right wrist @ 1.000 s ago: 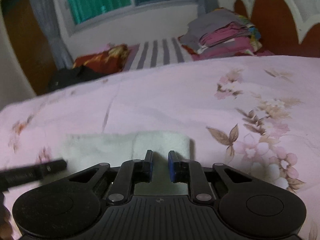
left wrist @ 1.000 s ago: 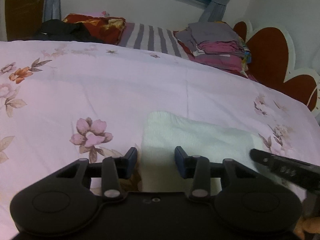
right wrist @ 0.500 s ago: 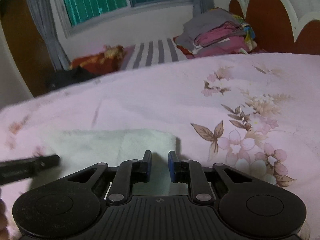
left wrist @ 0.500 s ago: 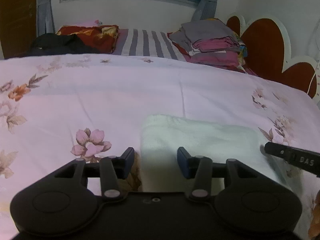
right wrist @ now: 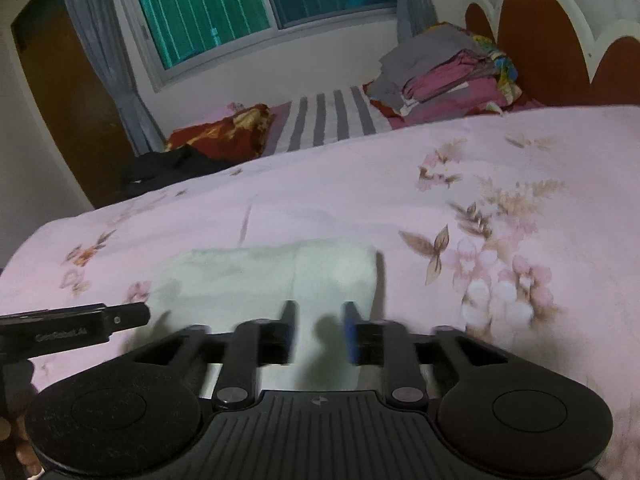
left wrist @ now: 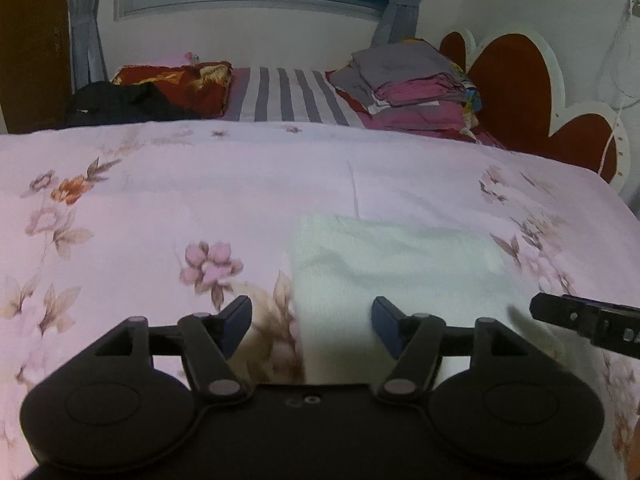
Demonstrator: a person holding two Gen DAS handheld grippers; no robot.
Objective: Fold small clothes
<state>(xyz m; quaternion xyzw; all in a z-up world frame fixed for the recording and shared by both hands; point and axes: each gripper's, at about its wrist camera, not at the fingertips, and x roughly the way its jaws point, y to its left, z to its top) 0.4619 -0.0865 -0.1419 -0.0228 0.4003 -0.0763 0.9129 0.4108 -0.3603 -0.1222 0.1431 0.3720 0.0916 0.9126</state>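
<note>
A white folded cloth (left wrist: pixel 392 256) lies flat on the pink floral bedspread (left wrist: pixel 200 200); it also shows in the right wrist view (right wrist: pixel 264 276). My left gripper (left wrist: pixel 312 324) is open and empty, its fingers straddling the cloth's near left edge from just above. My right gripper (right wrist: pixel 320 328) is open and empty over the cloth's near right part. Each gripper shows at the side of the other's view: the right one (left wrist: pixel 584 320) and the left one (right wrist: pixel 76 324).
A stack of folded clothes (left wrist: pixel 408 84) sits at the far right by the red and white headboard (left wrist: pixel 520 92). A striped pillow (left wrist: pixel 288 96), a red cushion (left wrist: pixel 176 80) and a black garment (left wrist: pixel 120 104) lie along the far edge under the window.
Both grippers have opened wider. They have lifted and tilted up a little, so the room and window show more. The cloth stays flat on the bed.
</note>
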